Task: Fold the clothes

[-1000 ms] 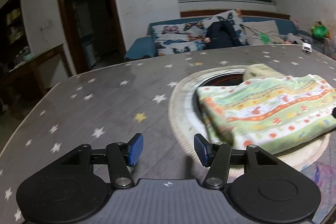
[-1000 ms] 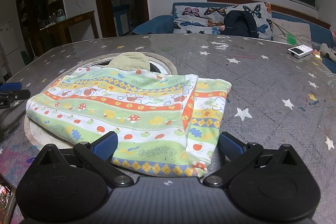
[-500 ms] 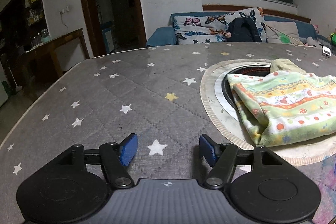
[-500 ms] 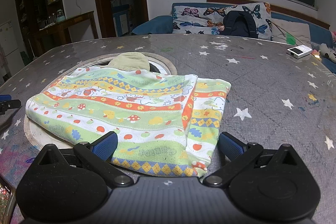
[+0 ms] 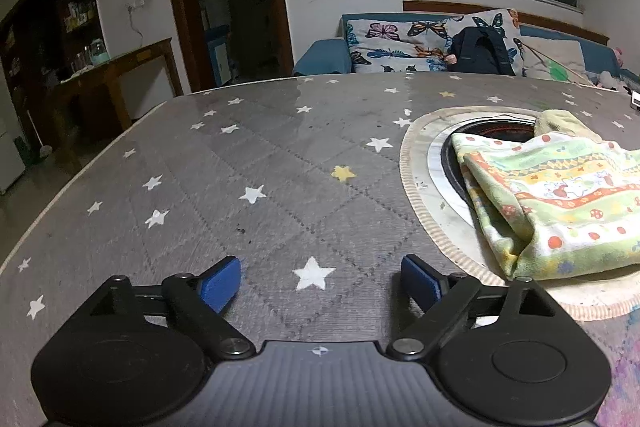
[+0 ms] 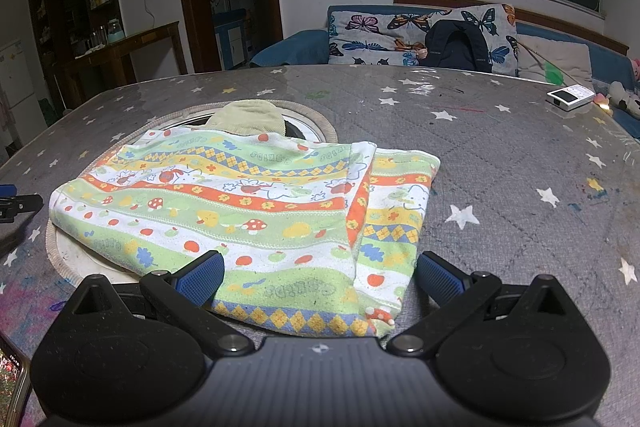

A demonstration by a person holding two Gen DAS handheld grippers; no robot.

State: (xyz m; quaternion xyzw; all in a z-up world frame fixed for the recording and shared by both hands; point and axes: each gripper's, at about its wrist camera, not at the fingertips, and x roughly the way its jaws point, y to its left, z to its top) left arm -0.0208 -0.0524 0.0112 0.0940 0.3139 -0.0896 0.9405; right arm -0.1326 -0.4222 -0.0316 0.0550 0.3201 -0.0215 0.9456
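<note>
Hovering: right gripper [image 6: 318, 273], jaws apart, over one folded cloth [image 6: 248, 211].
Left gripper [image 5: 320, 281] apart, holding nothing; cloth to its right.

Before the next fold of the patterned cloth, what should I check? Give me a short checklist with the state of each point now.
1. Right tool open: ok.
2. Left tool open: ok.
3. Right tool at the patterned cloth: ok, its near edge lies between the fingers.
4. Left tool at the cloth: not ok, it is over bare table, the cloth off to its right.
5. Cloth flat: cannot tell, the far edge rests on a beige item.
</note>
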